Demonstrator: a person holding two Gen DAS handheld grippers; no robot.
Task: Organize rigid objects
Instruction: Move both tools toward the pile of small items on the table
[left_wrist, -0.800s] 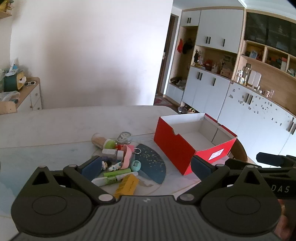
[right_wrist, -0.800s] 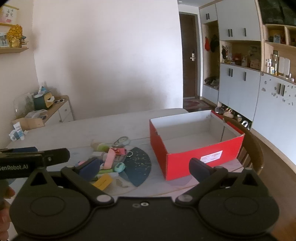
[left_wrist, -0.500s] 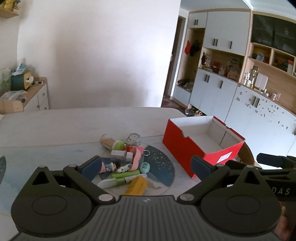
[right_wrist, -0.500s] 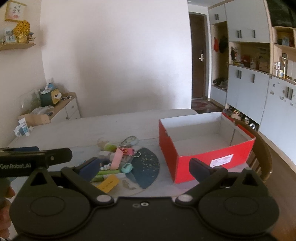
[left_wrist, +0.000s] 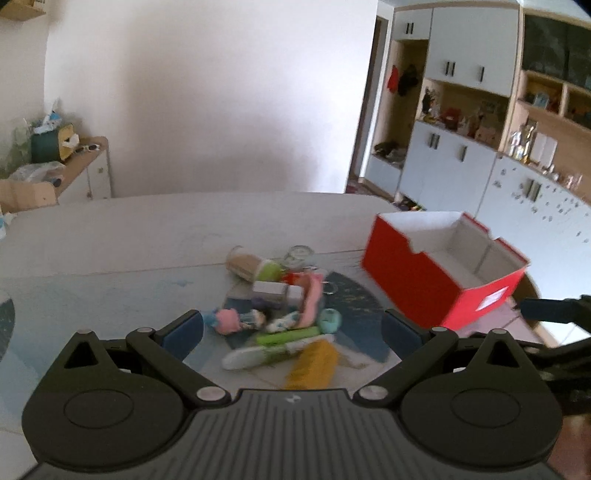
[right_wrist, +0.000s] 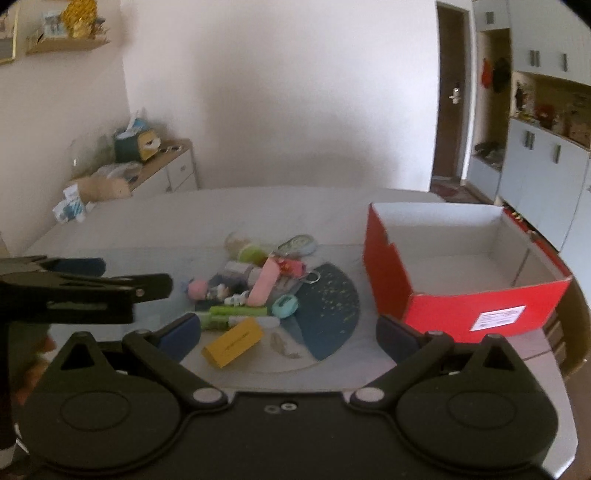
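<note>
A pile of small objects lies on the table: a yellow box (right_wrist: 232, 342), a green tube (right_wrist: 236, 312), a pink case (right_wrist: 263, 282), a teal oval (right_wrist: 284, 306), a small doll (right_wrist: 207, 290) and a brown bottle with a green cap (left_wrist: 251, 265). An empty red box (right_wrist: 461, 273) stands to their right; it also shows in the left wrist view (left_wrist: 439, 275). My left gripper (left_wrist: 291, 332) is open and empty just short of the pile. My right gripper (right_wrist: 288, 334) is open and empty near the yellow box.
The pile sits on a round dark blue mat (right_wrist: 328, 310) on the white table (right_wrist: 166, 221). A low cabinet (right_wrist: 162, 166) with clutter stands at the far left wall. Tall cupboards (left_wrist: 461, 155) line the right side. A chair back (right_wrist: 580, 314) rises behind the red box.
Both grippers have swung left, so the pile and red box have shifted right in both views. Both stay open and empty.
</note>
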